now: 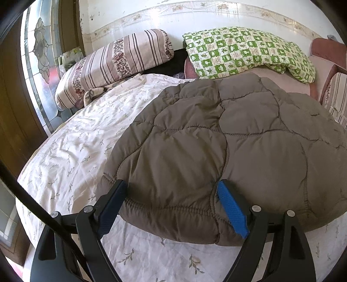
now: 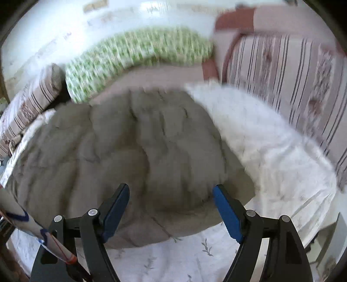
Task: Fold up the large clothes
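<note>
A grey-brown quilted jacket (image 1: 227,141) lies spread on the white floral bedsheet (image 1: 71,151). The left gripper (image 1: 172,208) has its fingers wide apart over the jacket's elastic hem, gripping nothing. The right gripper (image 2: 171,211), seen through motion blur, is likewise spread above the jacket's near edge. Beyond the jacket a striped pillow (image 1: 112,63) and a green checked quilt (image 1: 245,52) lie against the tiled wall (image 1: 195,19)

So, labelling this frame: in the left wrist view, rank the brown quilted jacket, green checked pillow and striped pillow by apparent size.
1. Brown quilted jacket, though nearest the camera.
2. Green checked pillow and striped pillow look alike; unranked.
</note>
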Available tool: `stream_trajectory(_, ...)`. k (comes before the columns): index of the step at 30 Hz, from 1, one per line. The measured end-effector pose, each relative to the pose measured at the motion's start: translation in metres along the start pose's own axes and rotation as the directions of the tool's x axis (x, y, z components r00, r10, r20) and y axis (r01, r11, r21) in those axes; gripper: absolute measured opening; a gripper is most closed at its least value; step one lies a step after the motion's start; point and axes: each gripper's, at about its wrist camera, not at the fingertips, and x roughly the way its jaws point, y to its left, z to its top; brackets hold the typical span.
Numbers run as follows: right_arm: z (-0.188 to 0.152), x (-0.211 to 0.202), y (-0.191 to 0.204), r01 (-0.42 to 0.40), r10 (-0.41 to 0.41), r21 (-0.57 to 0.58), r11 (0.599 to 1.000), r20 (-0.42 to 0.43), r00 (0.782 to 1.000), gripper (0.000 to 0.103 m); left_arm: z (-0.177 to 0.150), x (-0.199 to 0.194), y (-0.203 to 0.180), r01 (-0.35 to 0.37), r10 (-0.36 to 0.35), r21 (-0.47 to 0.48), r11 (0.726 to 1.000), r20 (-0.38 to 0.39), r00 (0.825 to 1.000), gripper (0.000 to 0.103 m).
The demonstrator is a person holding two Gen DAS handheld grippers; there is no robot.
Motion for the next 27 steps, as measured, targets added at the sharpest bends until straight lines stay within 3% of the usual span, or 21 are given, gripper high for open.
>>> stream_trajectory(2,-0.002,0.012,-0.002,-0.010,0.009,-0.010,1.000,-0.050,0.999,0.086,0.000,0.002,-0.001,-0.002,0.002,0.002,1.000,0.001,1.000,0.088)
stream_trajectory(11,-0.005,-0.038,0.009,-0.052,0.052,-0.004,0.999,0.075,0.996,0.086,-0.005,-0.023,0.009,0.031,-0.031,-0.016,0.999,0.005,1.000,0.088)
stream_trajectory(13,-0.006,-0.046,0.022,-0.092,0.094,-0.028,0.995,0.086,0.992,0.086,-0.005,-0.031,0.006,0.039,-0.039,-0.017,0.999,0.013,0.999,0.088)
stream_trajectory(19,-0.015,-0.018,0.056,-0.072,0.073,-0.120,0.990,0.008,0.997,0.086,-0.006,-0.011,-0.010,0.075,-0.074,0.022,0.997,-0.060,0.995,0.089)
stream_trajectory(21,-0.018,-0.004,0.058,-0.060,0.057,-0.132,0.989,-0.027,0.998,0.087,-0.007,-0.004,-0.008,0.074,-0.073,0.007,0.997,-0.076,0.994,0.096)
stream_trajectory(27,-0.013,-0.031,0.051,-0.091,0.092,-0.094,0.991,0.000,0.996,0.087,-0.004,-0.028,0.007,0.113,-0.115,-0.030,0.993,-0.061,0.992,0.096)
